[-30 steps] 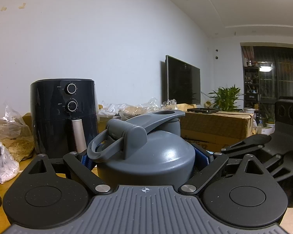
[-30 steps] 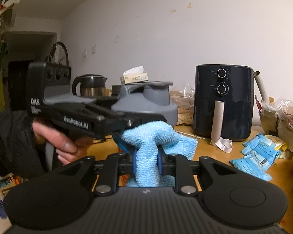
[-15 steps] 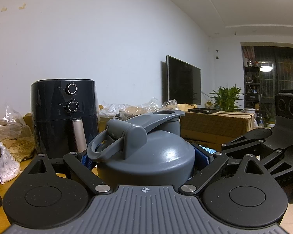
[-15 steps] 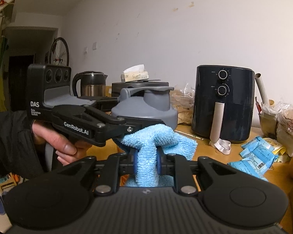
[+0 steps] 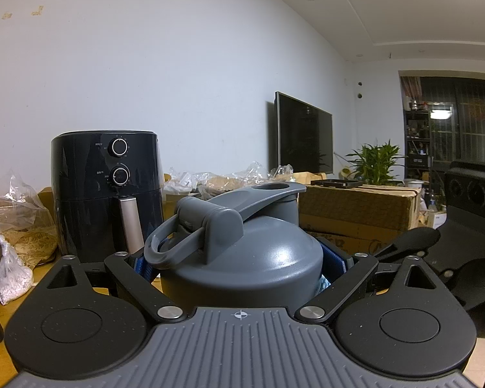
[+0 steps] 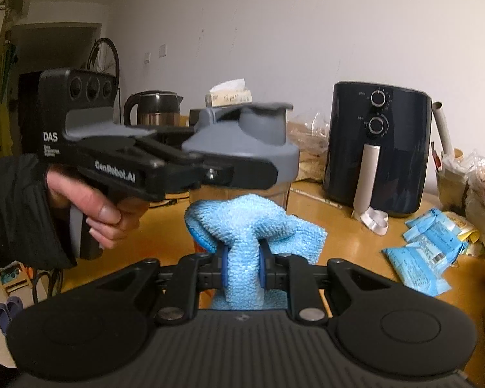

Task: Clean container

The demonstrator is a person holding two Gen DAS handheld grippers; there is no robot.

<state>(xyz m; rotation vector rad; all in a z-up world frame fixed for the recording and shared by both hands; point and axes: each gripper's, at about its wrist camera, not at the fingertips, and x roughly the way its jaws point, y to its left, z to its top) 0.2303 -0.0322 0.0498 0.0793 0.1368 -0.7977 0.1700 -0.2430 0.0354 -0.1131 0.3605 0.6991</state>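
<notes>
The container is a shaker bottle with a grey domed lid (image 5: pixel 242 258), a flip cap and a carry loop. My left gripper (image 5: pixel 239 263) is shut on it just under the lid and holds it above the table. In the right wrist view the bottle (image 6: pixel 242 142) hangs in the left gripper (image 6: pixel 210 169), and its clear body shows below the lid. My right gripper (image 6: pixel 241 266) is shut on a light blue cloth (image 6: pixel 252 226). The cloth sits just below the lid, against the bottle's body.
A black air fryer (image 5: pixel 106 190) (image 6: pixel 376 148) stands on the wooden table (image 6: pixel 349 232). Blue packets (image 6: pixel 430 242) lie at the right. A kettle (image 6: pixel 153 108) and tissue box stand behind. Plastic bags (image 5: pixel 16 226) and a cardboard box (image 5: pixel 355 210) line the back.
The right gripper with the cloth has dropped lower against the bottle, so the cloth now sits under the lid rim. The left gripper holds the bottle almost still.
</notes>
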